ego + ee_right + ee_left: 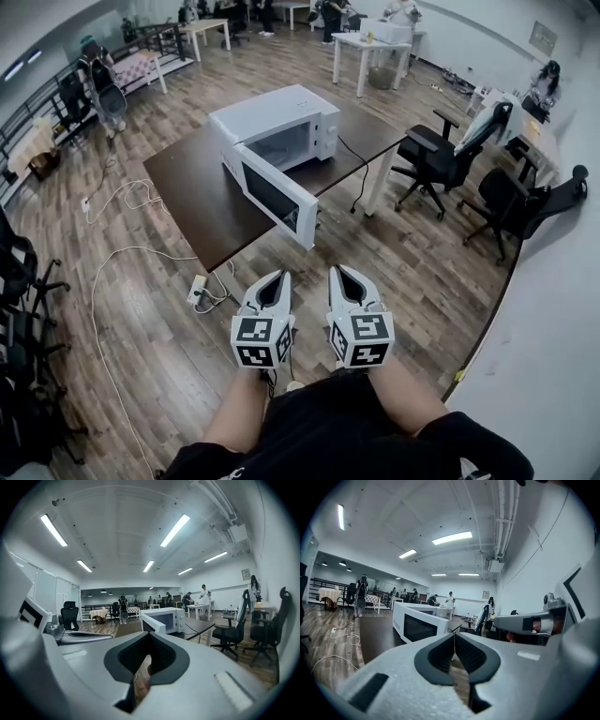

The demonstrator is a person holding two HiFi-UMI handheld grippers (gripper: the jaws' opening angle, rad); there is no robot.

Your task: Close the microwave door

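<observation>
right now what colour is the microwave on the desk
The microwave is white, its door window dark; head view shows it best.

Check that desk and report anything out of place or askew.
The microwave has its door hanging wide open, swung out toward the near edge of the dark table, where it should be shut. White cables also trail loose across the floor beside the table.

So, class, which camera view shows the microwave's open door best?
The head view: from above, the whole open door shows swung out from the microwave. The left gripper view shows only its windowed outer face; the right gripper view sees it nearly edge-on.
</observation>
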